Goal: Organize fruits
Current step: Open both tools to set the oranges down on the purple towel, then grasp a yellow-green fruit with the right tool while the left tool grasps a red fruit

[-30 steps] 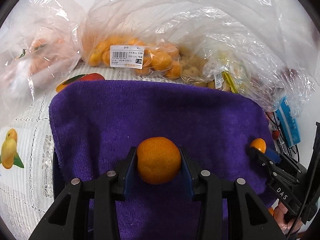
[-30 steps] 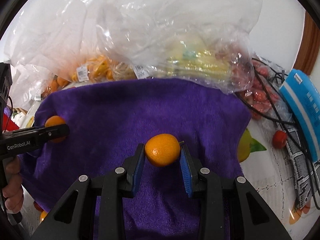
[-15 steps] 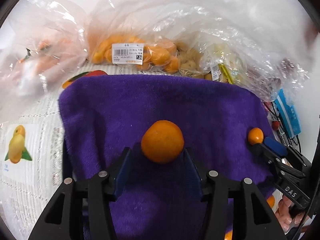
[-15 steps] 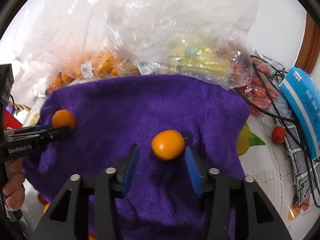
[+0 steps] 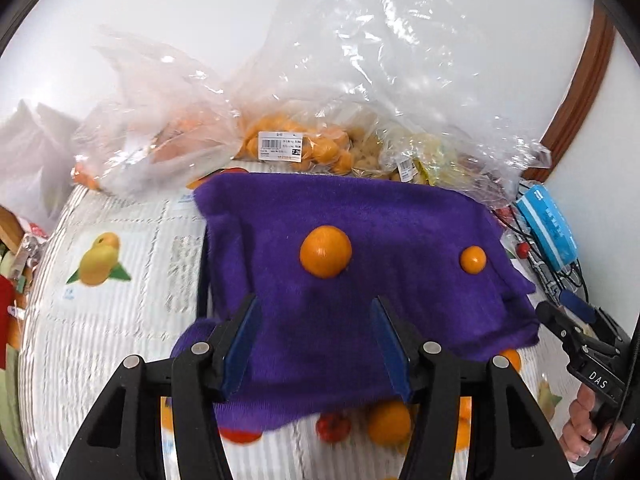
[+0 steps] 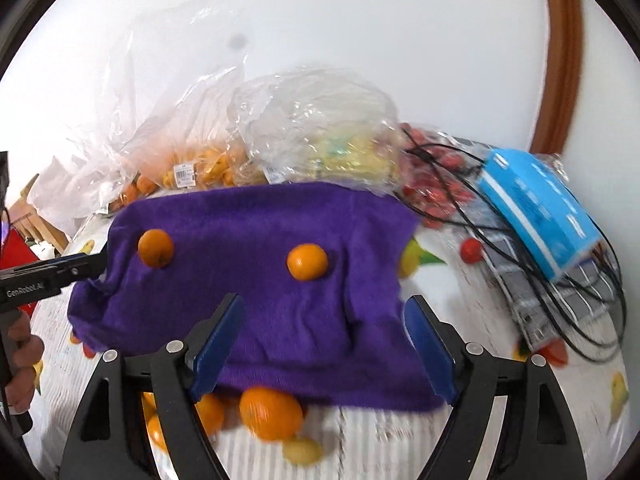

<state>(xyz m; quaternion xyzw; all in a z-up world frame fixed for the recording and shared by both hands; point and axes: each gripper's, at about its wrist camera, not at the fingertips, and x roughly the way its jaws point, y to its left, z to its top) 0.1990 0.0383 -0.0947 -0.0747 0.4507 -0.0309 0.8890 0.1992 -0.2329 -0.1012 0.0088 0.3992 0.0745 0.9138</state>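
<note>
We look down on the purple towel [image 5: 360, 280] spread over the patterned tablecloth [image 5: 120, 320], with bags of fruit [image 5: 296, 148] heaped along its far edge. On the towel sit two oranges, well apart: the larger orange [image 5: 326, 251] and the smaller orange [image 5: 473, 259]. Our left gripper [image 5: 316, 344] has just been opening; its jaws stand apart with nothing between them, the larger orange straight ahead of it. Our right gripper [image 6: 324, 344] has also just been opening and gapes wider, equally empty, with the smaller orange [image 6: 307, 261] just ahead and a little left. Loose oranges [image 6: 271, 412] lie at the towel's near edge, below both grippers, so we judge either hand nearest to those for the next pick.
</note>
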